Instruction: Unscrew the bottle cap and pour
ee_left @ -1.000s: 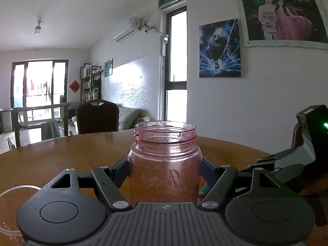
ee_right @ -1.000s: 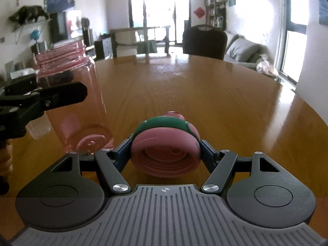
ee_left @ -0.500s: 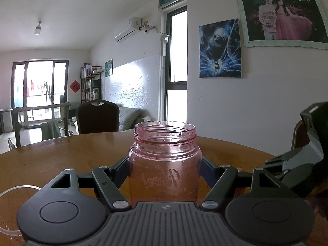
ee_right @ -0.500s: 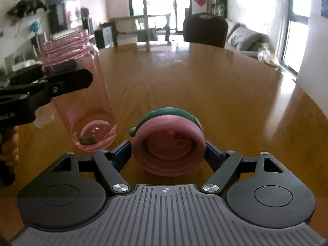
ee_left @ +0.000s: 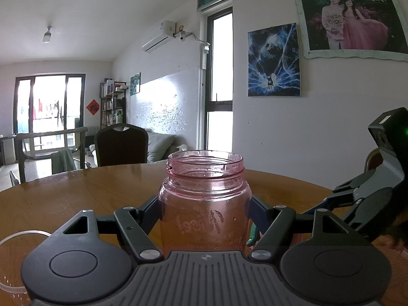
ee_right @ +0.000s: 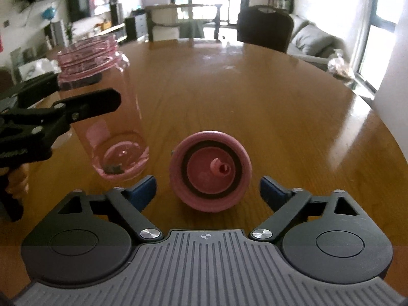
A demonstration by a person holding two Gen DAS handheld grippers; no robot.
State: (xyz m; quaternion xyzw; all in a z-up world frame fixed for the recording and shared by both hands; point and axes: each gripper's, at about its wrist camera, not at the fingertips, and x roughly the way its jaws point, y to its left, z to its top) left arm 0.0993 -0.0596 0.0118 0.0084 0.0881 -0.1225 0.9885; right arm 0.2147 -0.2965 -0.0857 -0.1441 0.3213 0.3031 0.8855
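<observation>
On the table [ee_right: 267, 97], by the bottle: wood top, round, glossy.
Bottle [ee_left: 205, 204]: pink, see-through, mouth open, no cap on; upright in L wrist view, leaning in R wrist view w/ base clear of the wood; small dark bit at its bottom.
L gripper [ee_left: 205, 210]: fingers clamped on bottle body below the shoulder, one each side.
Cap [ee_right: 210, 174]: pink w/ dark inner ring, lies on table just R of bottle base, underside facing the R cam, tipped on its edge.
R gripper [ee_right: 207, 190]: fingers spread wide, blue pads either side of cap, not touching it; holds nothing.
Hand [ee_right: 15, 186]: on L gripper's handle, L of bottle, partly hidden.
Clear cup rim [ee_left: 15, 239]: L of bottle, low at frame edge.
Chair [ee_right: 264, 26]: dark, far side of table beyond bottle.
</observation>
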